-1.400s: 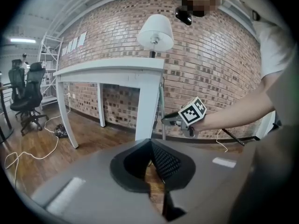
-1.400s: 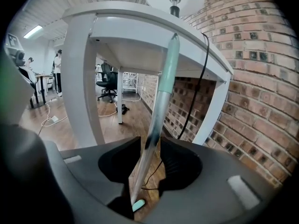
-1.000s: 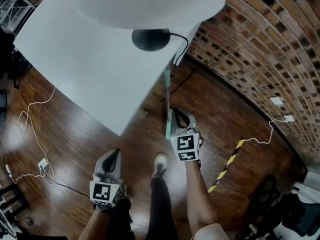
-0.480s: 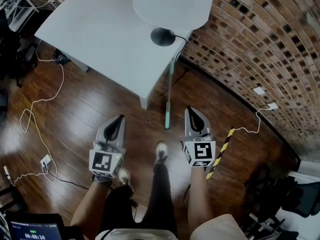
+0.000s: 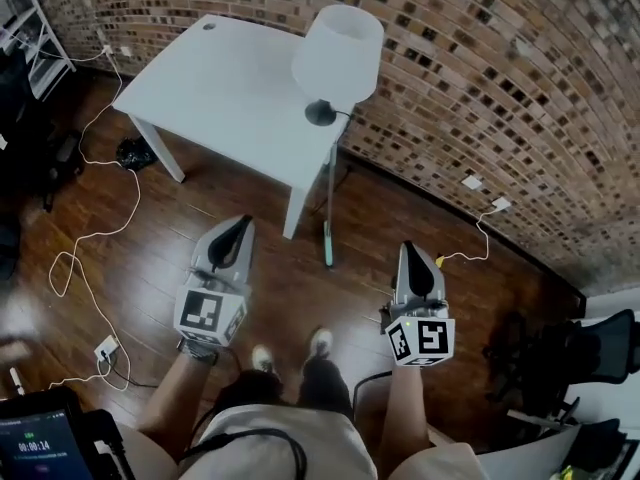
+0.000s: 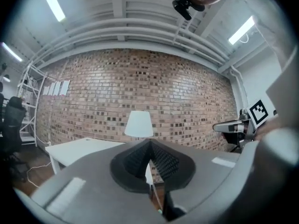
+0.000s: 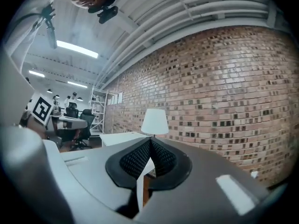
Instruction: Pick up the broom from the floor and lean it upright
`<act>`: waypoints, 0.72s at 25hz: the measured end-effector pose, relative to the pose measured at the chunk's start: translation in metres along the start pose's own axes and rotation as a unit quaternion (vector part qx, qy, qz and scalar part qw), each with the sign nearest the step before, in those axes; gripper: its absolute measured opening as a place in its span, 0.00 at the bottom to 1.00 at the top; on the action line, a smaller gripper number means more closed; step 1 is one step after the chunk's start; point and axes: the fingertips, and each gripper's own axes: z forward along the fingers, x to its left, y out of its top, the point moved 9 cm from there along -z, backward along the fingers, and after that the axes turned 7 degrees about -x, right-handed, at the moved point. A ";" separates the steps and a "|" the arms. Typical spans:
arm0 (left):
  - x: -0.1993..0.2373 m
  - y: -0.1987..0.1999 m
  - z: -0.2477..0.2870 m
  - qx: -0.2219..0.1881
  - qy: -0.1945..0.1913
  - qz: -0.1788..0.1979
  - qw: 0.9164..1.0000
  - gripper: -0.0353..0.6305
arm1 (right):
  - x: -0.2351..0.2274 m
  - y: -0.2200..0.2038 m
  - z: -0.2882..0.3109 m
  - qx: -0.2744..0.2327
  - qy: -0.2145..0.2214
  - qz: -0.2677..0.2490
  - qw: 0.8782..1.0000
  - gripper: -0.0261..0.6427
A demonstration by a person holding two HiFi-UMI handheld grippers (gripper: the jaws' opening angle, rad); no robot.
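change: left claw (image 5: 240, 226) and right claw (image 5: 410, 253) are now raised, well away from the broom (image 5: 328, 230) | claws: both closed, holding nothing | broom: leans upright on the bench (image 5: 230, 78) right corner, under the lamp (image 5: 338, 53) | task: seems finished

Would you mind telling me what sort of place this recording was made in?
Probably a loft-style office or studio: a bare brick wall, a white table with a lamp, and office chairs at desks in the background.
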 end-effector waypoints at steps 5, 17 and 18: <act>-0.002 0.051 -0.024 -0.012 -0.002 0.009 1.000 0.06 | -0.001 0.057 -0.041 -0.036 -0.018 0.004 0.999 0.06; -0.069 0.095 -0.045 -0.035 -0.030 0.044 0.998 0.05 | -0.020 0.106 -0.104 -0.080 -0.019 -0.011 0.997 0.06; -0.073 0.096 -0.046 -0.034 -0.033 0.045 0.998 0.06 | -0.020 0.108 -0.106 -0.081 -0.018 -0.011 0.997 0.06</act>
